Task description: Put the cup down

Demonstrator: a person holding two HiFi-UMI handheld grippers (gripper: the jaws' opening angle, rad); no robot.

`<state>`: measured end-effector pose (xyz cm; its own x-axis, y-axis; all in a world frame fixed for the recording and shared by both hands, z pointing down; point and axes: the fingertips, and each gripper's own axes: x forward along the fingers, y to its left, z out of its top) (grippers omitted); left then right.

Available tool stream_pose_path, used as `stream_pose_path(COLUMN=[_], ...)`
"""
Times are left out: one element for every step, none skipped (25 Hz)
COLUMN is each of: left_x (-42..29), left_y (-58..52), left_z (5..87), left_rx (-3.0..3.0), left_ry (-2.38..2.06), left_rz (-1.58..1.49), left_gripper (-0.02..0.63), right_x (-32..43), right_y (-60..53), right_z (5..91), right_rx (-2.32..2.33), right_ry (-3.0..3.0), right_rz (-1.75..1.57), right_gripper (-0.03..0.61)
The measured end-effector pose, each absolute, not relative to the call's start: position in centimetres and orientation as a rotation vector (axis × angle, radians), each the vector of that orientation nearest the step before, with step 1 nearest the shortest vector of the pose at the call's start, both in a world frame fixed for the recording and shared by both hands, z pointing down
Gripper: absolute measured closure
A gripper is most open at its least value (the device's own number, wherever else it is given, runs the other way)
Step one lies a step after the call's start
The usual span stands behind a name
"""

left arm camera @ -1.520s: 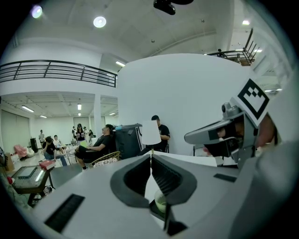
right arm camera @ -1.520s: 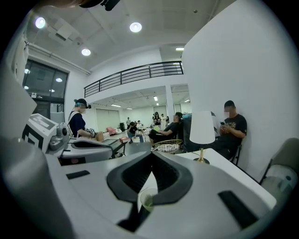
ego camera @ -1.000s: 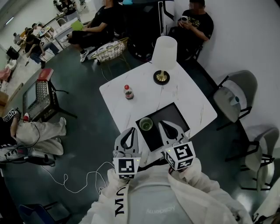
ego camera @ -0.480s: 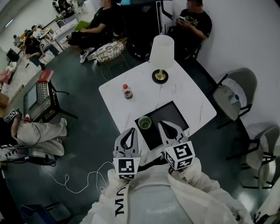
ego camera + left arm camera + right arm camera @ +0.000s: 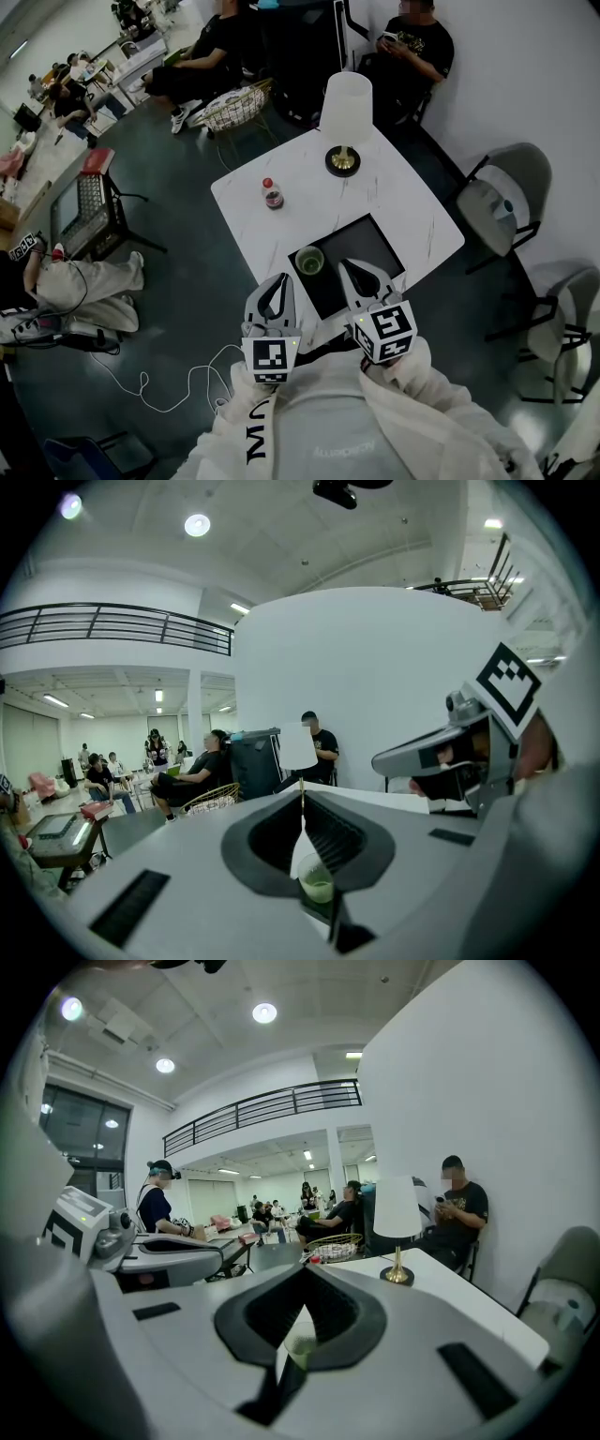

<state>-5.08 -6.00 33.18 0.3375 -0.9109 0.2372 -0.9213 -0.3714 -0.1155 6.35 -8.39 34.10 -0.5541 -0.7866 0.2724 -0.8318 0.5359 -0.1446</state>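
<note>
A clear cup (image 5: 309,261) with green liquid stands upright on the black mat (image 5: 361,246) near the white table's front edge. My left gripper (image 5: 281,279) hovers just in front and left of the cup, apart from it, jaws shut on nothing. My right gripper (image 5: 349,266) sits just right of the cup over the mat, also shut and holding nothing. In the left gripper view the cup (image 5: 316,881) shows through the hollow below the closed tips of the left gripper (image 5: 301,803). The right gripper view shows the cup (image 5: 298,1346) the same way, below the right gripper (image 5: 305,1275).
A white-shaded lamp (image 5: 345,112) on a gold base stands at the table's far side, and a small red-capped bottle (image 5: 272,195) at the left. Grey chairs (image 5: 502,202) stand to the right. Seated people and a wire chair (image 5: 230,108) are beyond the table.
Only the head view has drifted a little. The cup and both grippers keep their places.
</note>
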Motion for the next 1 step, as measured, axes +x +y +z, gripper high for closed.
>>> stream_pose_path(left_x=[-5.05], left_y=[-6.03], left_z=[33.25], left_rx=[2.536], left_ry=[-1.737], left_rz=[0.409], left_gripper=[0.598], right_x=[6.41], right_y=[-8.41], right_z=[34.17], right_rx=[1.382], right_ry=[-2.596], right_rz=[0.387], right_gripper=[0.572])
